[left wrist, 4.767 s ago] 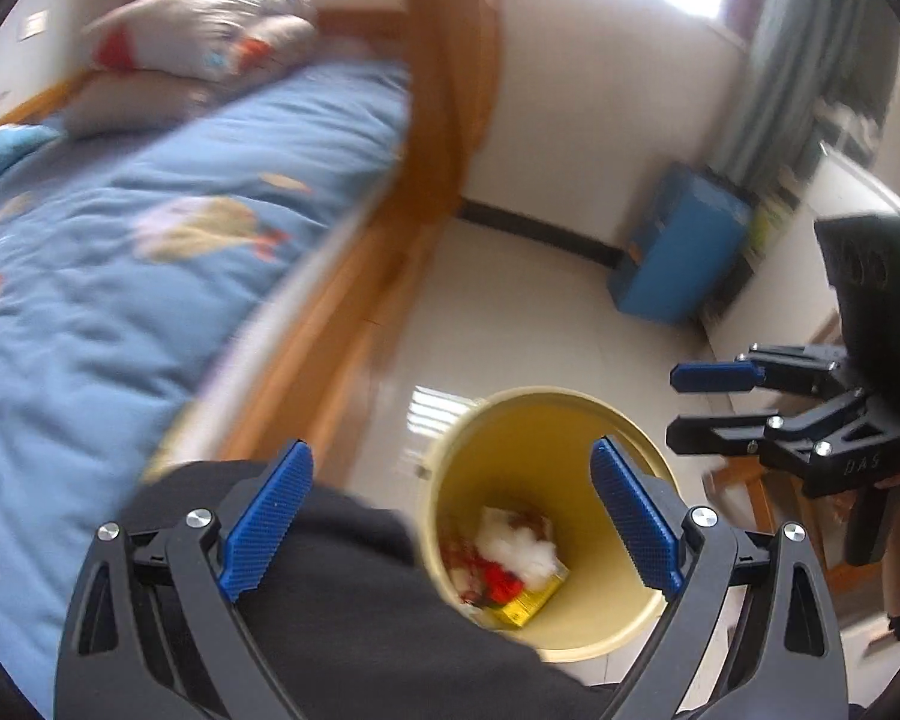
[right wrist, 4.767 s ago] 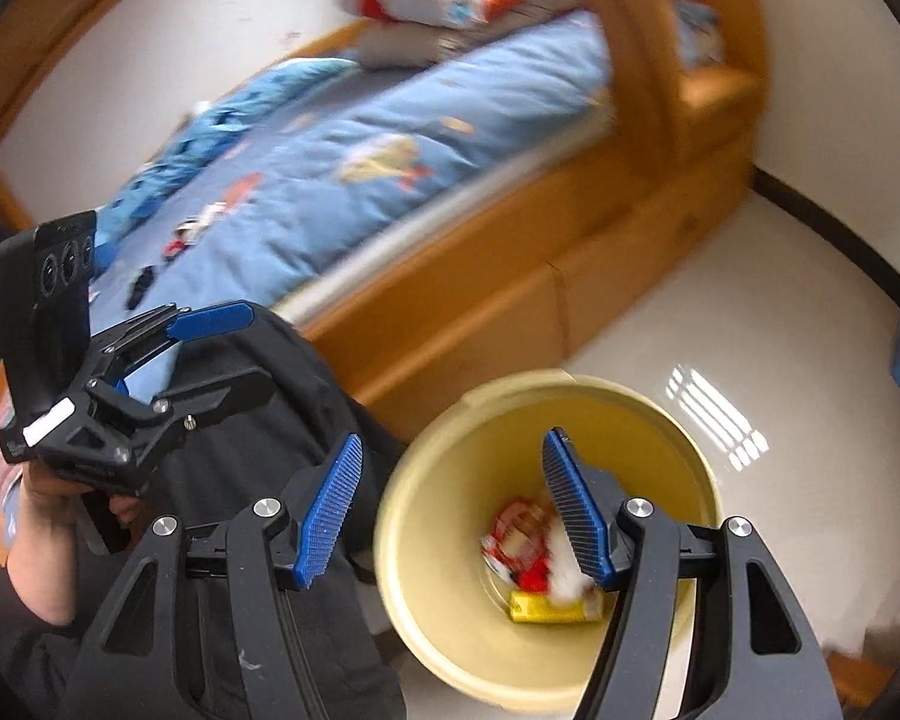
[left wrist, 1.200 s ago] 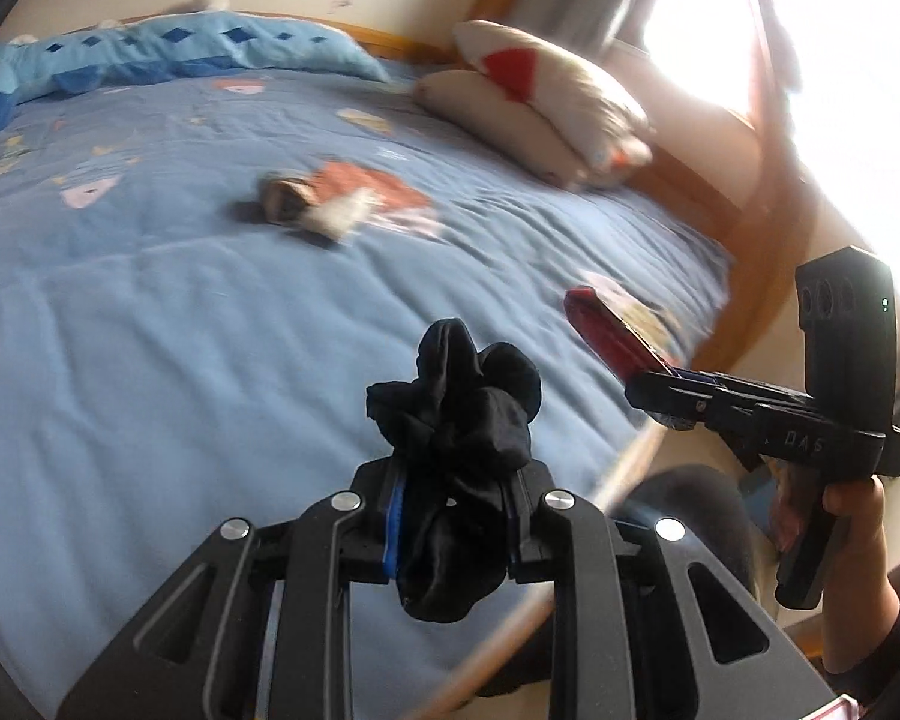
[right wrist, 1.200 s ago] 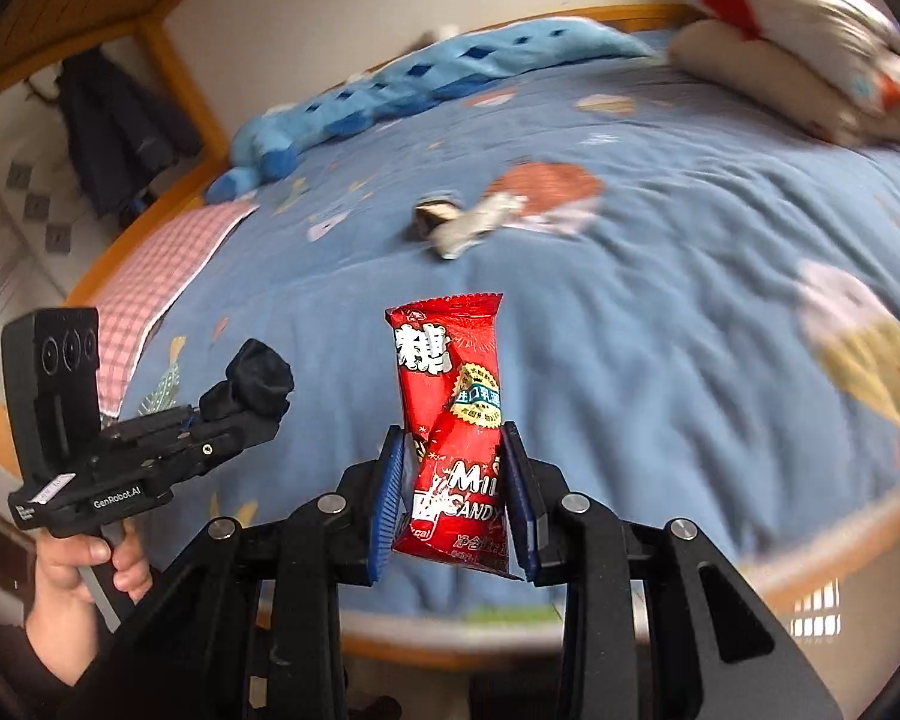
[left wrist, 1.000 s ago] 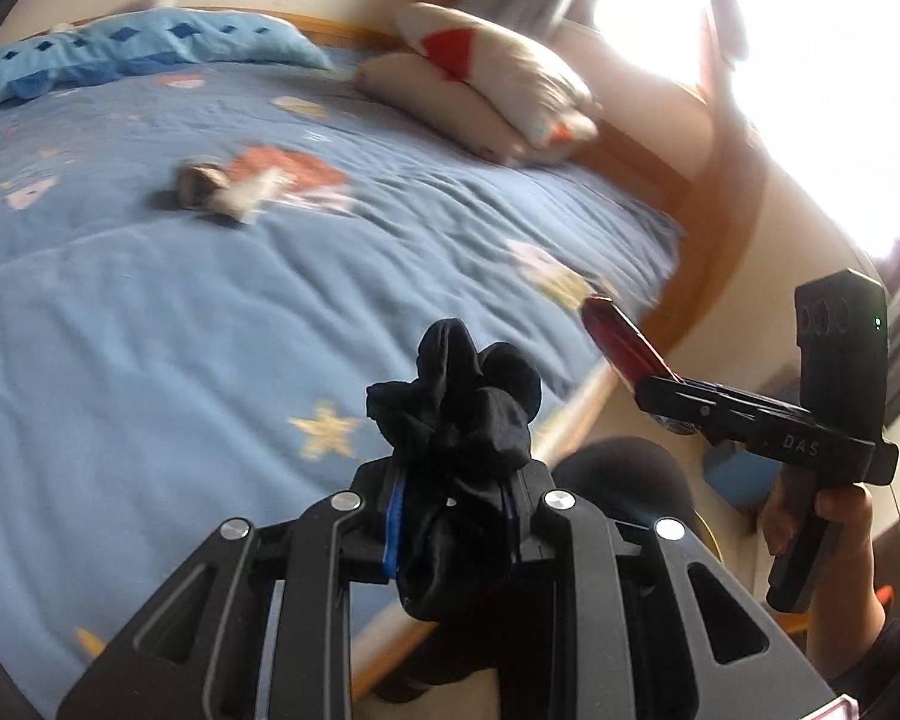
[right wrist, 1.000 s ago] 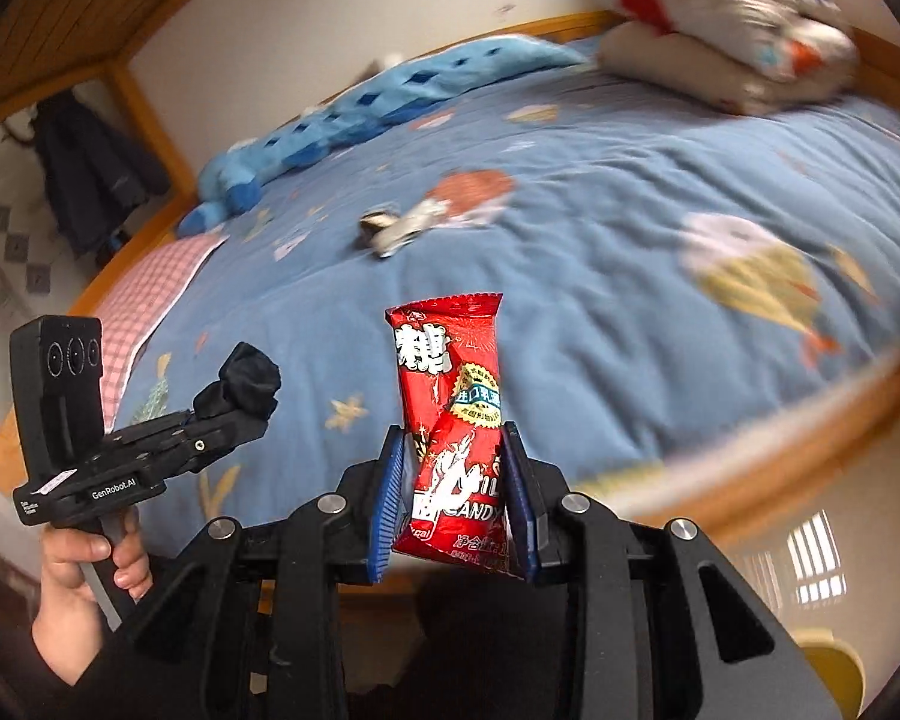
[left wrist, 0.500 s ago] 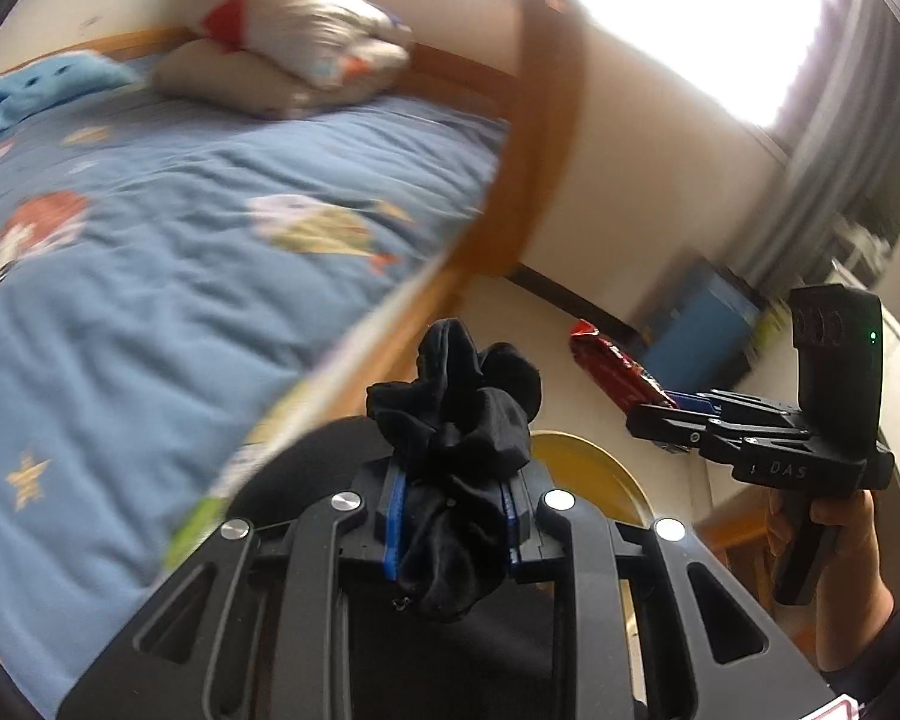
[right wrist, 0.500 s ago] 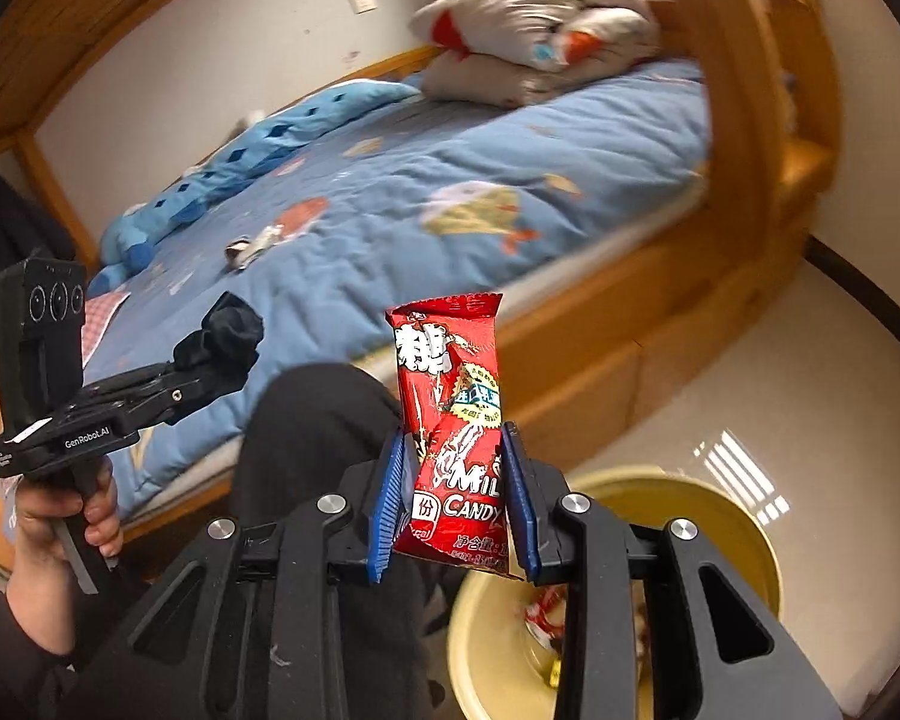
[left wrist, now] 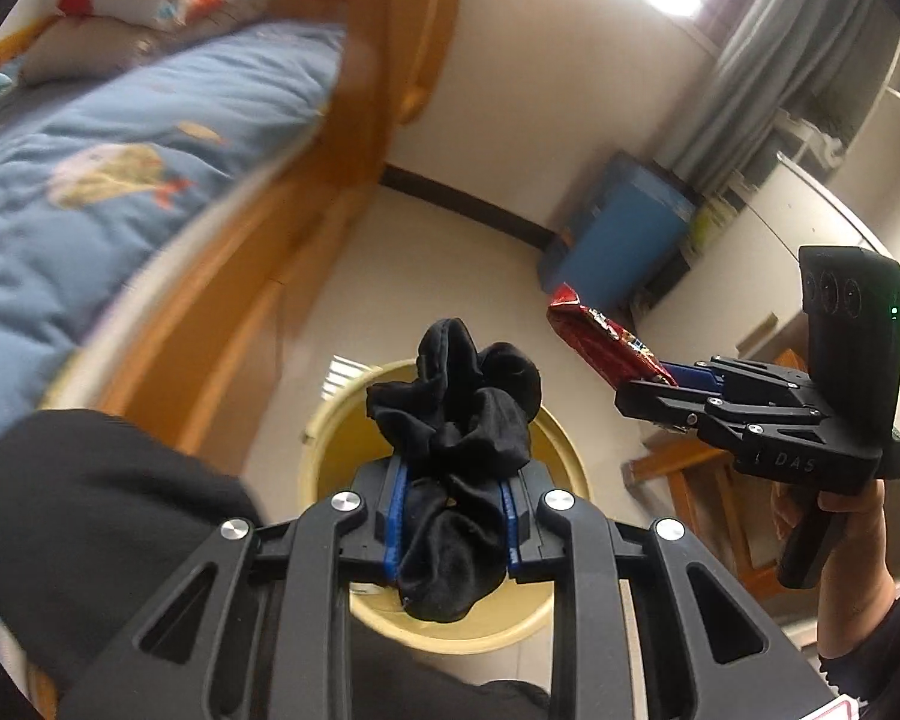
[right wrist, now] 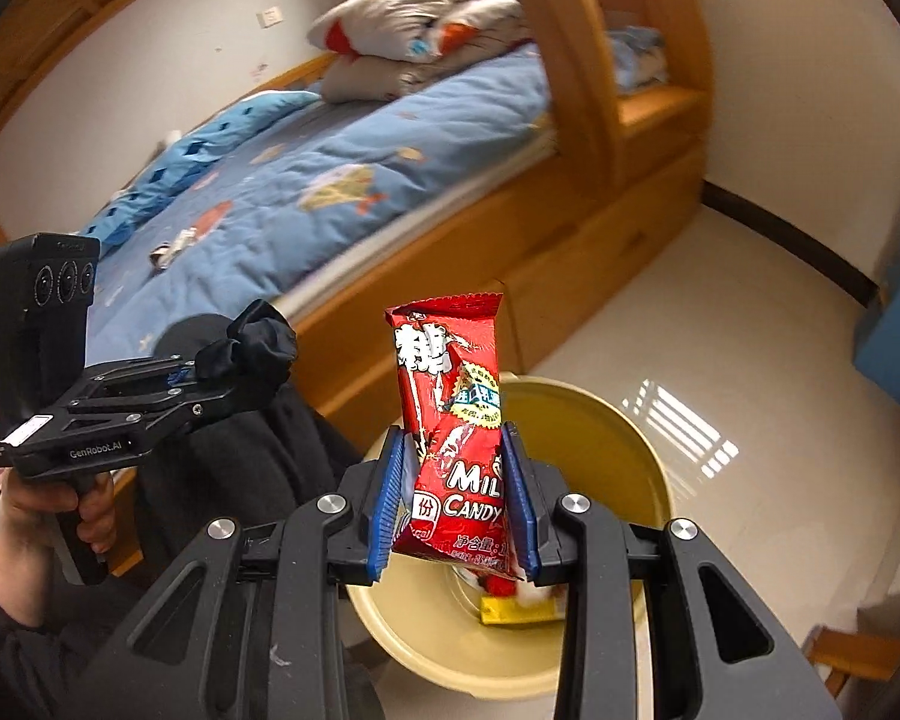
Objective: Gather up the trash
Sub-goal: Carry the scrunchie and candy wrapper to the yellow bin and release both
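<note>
Bed [right wrist: 306, 204] with a blue quilt fills the far side. Bin [right wrist: 618, 432], yellow, stands on the floor beside it, scraps in its bottom. Left gripper [left wrist: 453, 531] has its fingers clamped on a black sock [left wrist: 456, 420] above the bin. Right gripper [right wrist: 456, 501] has its fingers clamped on a red candy bag [right wrist: 450, 396], upright over the bin.
</note>
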